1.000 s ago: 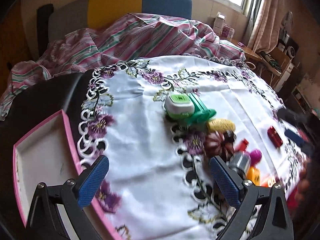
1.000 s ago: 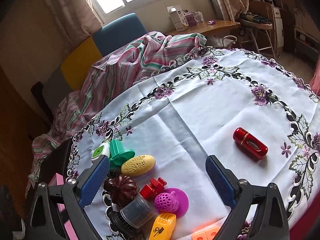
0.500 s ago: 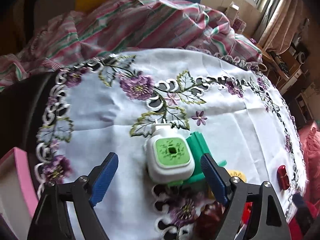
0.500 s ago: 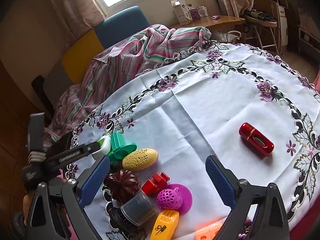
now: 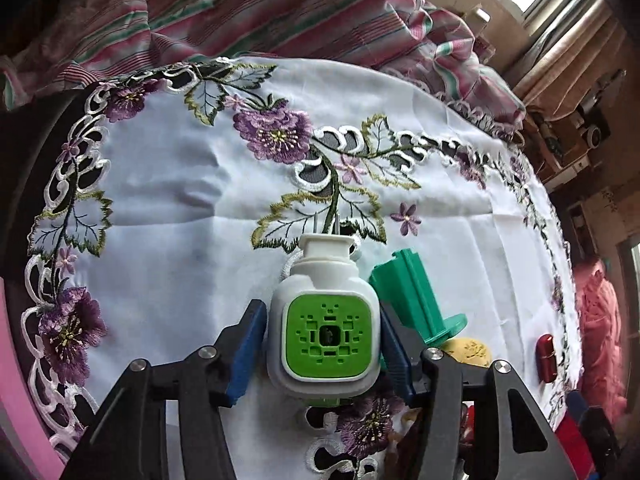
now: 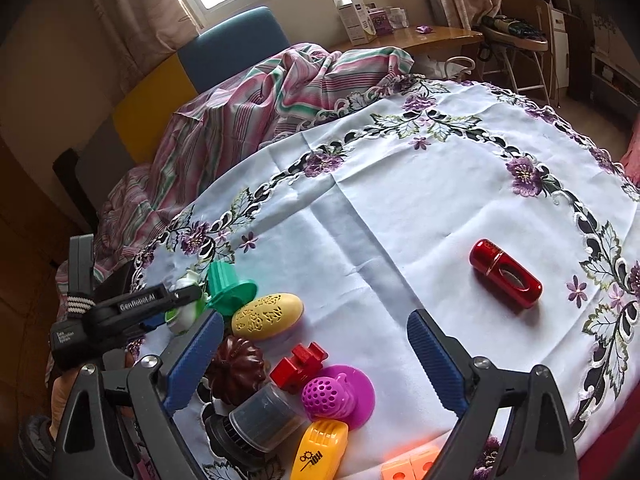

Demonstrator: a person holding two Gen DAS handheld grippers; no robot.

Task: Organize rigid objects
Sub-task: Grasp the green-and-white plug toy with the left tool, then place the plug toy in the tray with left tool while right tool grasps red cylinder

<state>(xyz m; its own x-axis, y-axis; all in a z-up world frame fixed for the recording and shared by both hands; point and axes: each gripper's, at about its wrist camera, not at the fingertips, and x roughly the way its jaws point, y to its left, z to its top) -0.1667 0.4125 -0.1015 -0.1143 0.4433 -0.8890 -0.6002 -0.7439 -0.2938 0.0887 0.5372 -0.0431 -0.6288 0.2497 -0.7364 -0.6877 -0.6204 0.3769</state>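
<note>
A white plug-in device with a green square face [image 5: 330,332] lies on the embroidered white tablecloth [image 5: 180,240], prongs pointing away. My left gripper [image 5: 320,312] straddles it and its jaws are closing. The blue pads [image 5: 246,348] stand close against both sides, a thin gap still showing on the left. In the right wrist view the left gripper [image 6: 160,304] covers most of the device [image 6: 184,314]. My right gripper [image 6: 312,318] hangs open above the cloth with nothing between its fingers.
A green plastic piece [image 5: 416,300] touches the device's right side, beside a yellow oval case [image 6: 268,316]. A brown mould [image 6: 236,372], red piece [image 6: 298,362], magenta strainer [image 6: 340,394] and dark jar [image 6: 260,420] crowd nearby. A red capsule [image 6: 506,274] lies apart. A pink tray's rim [image 5: 16,360] is at left.
My left gripper moved forward and down from beside the pink tray to the white and green device, and its jaws narrowed around it. The right gripper stayed put.
</note>
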